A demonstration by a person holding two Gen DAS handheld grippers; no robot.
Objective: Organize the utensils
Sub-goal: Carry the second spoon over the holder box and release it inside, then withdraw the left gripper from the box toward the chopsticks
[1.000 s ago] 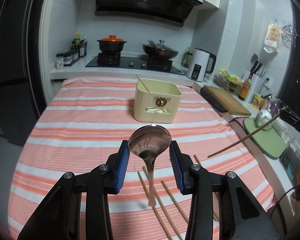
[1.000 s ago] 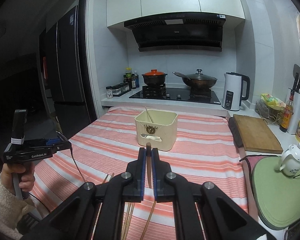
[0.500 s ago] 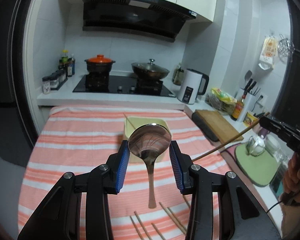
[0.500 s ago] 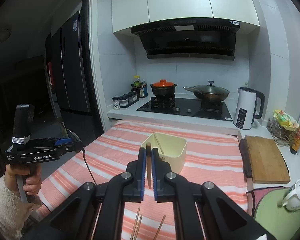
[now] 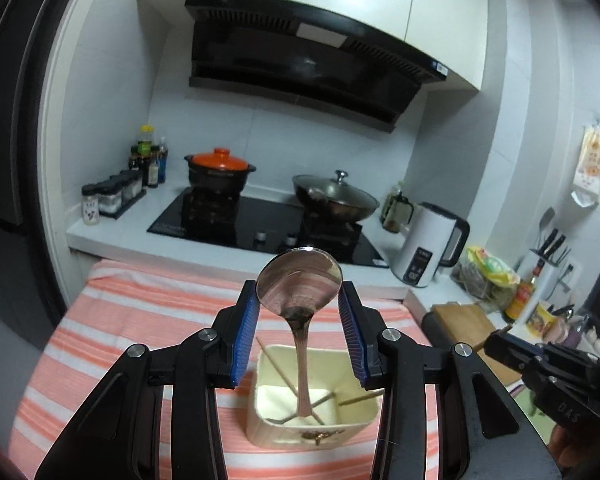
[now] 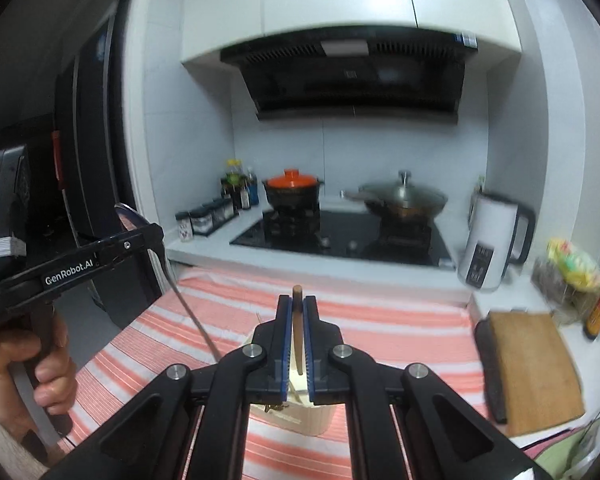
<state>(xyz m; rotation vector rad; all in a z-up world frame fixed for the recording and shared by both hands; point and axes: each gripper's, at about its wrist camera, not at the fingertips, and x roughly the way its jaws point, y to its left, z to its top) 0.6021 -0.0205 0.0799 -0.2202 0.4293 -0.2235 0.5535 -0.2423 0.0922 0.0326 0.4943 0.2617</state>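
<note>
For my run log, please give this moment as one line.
left gripper: shut on shiny metal spoon | right gripper: shut on brown wooden chopstick | both above cream plastic bin

One metal spoon (image 5: 300, 284). One cream utensil box (image 5: 313, 400) on the striped bench (image 5: 140, 320), with two chopsticks (image 5: 280, 372) showing inside it and a third chopstick (image 6: 297, 328) held apart from them. Two tools: the left tool (image 5: 300, 340) and the right tool (image 6: 296, 344). On the stove, one orange-lidded pot (image 5: 219, 172) and one lidded wok (image 5: 335, 198). One white kettle (image 5: 431, 246). One wooden cutting board (image 6: 535, 364). One knife block (image 5: 545, 258).
</note>
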